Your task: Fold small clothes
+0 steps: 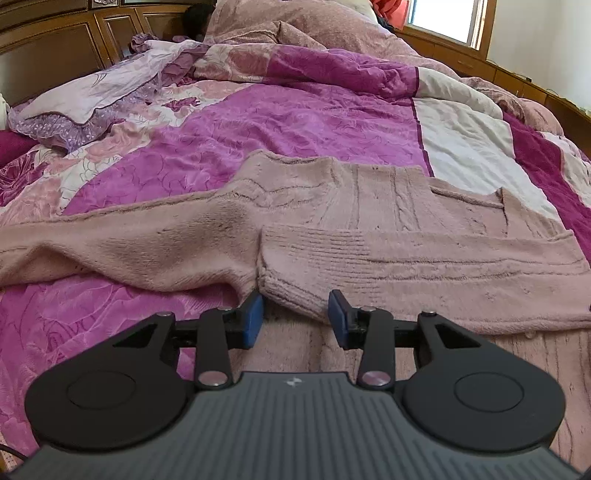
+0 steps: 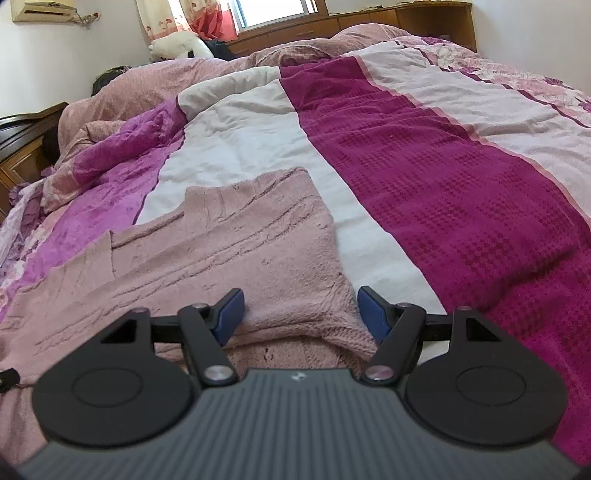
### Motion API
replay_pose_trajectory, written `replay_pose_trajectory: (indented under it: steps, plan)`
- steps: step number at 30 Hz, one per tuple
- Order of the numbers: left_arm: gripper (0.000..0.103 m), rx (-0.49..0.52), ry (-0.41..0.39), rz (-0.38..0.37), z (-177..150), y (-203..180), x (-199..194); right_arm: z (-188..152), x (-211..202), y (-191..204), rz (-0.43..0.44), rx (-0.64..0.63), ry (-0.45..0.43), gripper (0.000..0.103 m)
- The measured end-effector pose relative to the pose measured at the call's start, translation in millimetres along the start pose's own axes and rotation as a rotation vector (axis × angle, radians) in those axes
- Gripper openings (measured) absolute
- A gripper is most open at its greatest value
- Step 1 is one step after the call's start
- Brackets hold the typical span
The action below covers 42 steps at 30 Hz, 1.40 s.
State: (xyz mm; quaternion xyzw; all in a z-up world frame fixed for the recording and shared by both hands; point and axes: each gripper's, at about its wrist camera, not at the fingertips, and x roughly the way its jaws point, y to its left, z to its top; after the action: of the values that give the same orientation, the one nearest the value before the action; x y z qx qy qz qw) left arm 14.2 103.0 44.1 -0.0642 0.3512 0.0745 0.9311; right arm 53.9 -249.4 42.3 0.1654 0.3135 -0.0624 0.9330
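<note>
a home bedroom: a bed [image 1: 332, 122] under purple quilts, a wooden headboard [image 1: 55, 48], a curtained window [image 2: 273, 13].

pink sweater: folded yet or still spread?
Partly folded. One sleeve lies across the pink sweater body; the other sleeve stretches out over the bedspread.

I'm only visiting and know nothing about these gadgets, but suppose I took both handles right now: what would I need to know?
Left gripper: open, holding nothing, with a sweater fold between its pads.
Right gripper: open, holding nothing, straddling the sweater's edge.
The sweater lies on the bedspread; one sleeve stretches out to the left.
Done: the right side looks folded across the body.
Left: fold in the left sleeve, then fold the body.
</note>
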Motion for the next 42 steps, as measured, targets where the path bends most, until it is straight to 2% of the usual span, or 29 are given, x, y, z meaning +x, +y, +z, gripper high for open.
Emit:
replay_pose_trajectory:
  steps: [2,6,9,14,19,27,30,33,38,42]
  plan:
    - [0.047,0.006,0.001,0.002,1,-1,-3,1,-3,1,-0.001,0.000,-0.006,0.071]
    - [0.054,0.002,0.002,0.004,1,-1,-8,3,-12,6,0.006,-0.022,-0.038,0.071]
    - [0.055,0.001,0.006,0.007,-1,-1,-8,4,-14,9,0.016,-0.048,-0.050,0.071]
    - [0.056,-0.005,0.012,0.026,-3,2,-12,-4,0,10,0.001,-0.077,-0.003,0.071]
    - [0.062,-0.072,0.017,0.057,0,22,-20,-5,5,11,-0.003,-0.087,0.012,0.072]
    - [0.070,-0.253,-0.031,0.131,9,80,-38,2,-14,18,0.028,-0.089,0.001,0.073]
    - [0.071,-0.366,-0.044,0.163,13,111,-41,4,-26,25,0.062,-0.109,-0.013,0.073]
    - [0.080,-0.506,-0.052,0.143,12,142,-39,3,-35,31,0.088,-0.123,-0.017,0.073]
    - [0.081,-0.709,-0.071,0.094,9,181,-34,-6,-38,39,0.095,-0.164,0.001,0.073]
    - [0.082,-0.817,-0.107,0.112,13,202,-29,-15,-35,42,0.085,-0.169,0.033,0.073]
